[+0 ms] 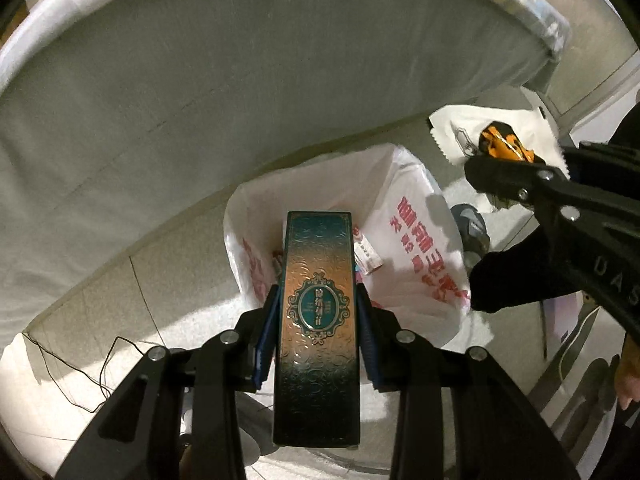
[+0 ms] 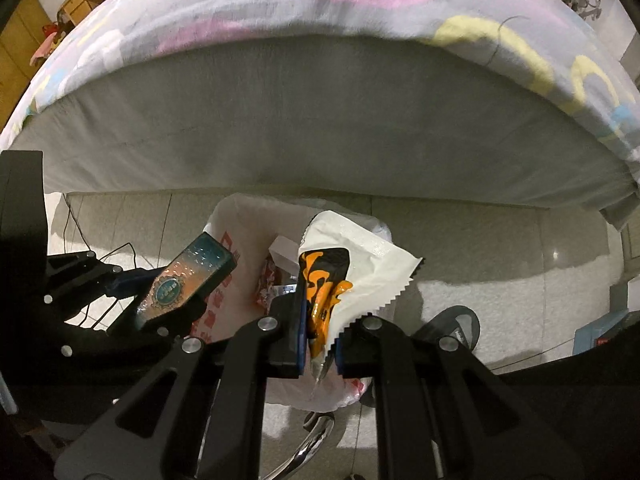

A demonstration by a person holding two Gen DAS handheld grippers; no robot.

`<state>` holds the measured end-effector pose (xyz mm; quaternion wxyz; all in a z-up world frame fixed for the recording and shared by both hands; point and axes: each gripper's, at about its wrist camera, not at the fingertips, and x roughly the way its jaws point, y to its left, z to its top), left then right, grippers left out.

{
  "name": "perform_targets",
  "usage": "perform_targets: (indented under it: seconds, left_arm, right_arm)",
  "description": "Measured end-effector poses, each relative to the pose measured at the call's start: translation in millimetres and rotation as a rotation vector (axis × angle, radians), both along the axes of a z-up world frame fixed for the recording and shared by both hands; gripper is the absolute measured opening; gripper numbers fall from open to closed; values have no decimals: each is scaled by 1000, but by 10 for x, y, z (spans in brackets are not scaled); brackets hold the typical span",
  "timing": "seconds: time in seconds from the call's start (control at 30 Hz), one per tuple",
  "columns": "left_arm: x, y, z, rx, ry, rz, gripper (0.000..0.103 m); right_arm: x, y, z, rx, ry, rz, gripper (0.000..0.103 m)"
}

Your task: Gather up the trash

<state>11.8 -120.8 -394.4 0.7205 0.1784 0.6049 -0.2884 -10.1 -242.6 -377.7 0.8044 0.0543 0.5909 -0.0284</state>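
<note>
Teal box clamped in left tool, white wrapper pinched in shut right tool, both above bag beside bed. Release judged best once centred over bag mouth.

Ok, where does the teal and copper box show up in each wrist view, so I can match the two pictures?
Left wrist view: the teal and copper box stands bottom centre, clamped in the left tool, its far end over the white plastic bag.
Right wrist view: same box at left of centre, tilted, beside the bag.
Shared landmark: the grey mattress side.
</note>
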Motion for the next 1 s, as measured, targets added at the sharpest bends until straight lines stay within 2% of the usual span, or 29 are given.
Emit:
perform_targets:
  seconds: [0.23, 0.33, 0.37, 0.4, 0.43, 0.47, 0.5, 0.6, 1.0]
  left_arm:
    - [-43, -8, -32, 17, 9, -2, 38]
    - [-41, -24, -63, 25, 10, -11, 52]
    - [-45, -24, -71, 29, 5, -11, 61]
    - [-46, -20, -82, 34, 4, -7, 78]
    - [-43, -12, -87, 40, 4, -1, 86]
    - [-37, 6, -92, 44, 7, 10, 89]
    - [-33, 16, -100, 46, 12, 13, 89]
    - [-31, 31, -121, 72, 7, 16, 89]
    - [-55, 56, -43, 87, -35, 16, 89]
  right_arm:
    - [22, -59, -135, 13, 29, 3, 11]
    - [38, -74, -192, 29, 37, -1, 11]
    - [43, -85, -204, 40, 43, -4, 13]
    - [52, -94, -218, 53, 48, -6, 22]
    - [63, -99, -240, 49, 56, -10, 30]
    - [67, -107, -258, 46, 61, -13, 49]
    - [70, -106, -257, 50, 64, -16, 58]
    - [67, -118, -235, 54, 68, -29, 68]
    - [43, -95, -217, 60, 57, -45, 69]
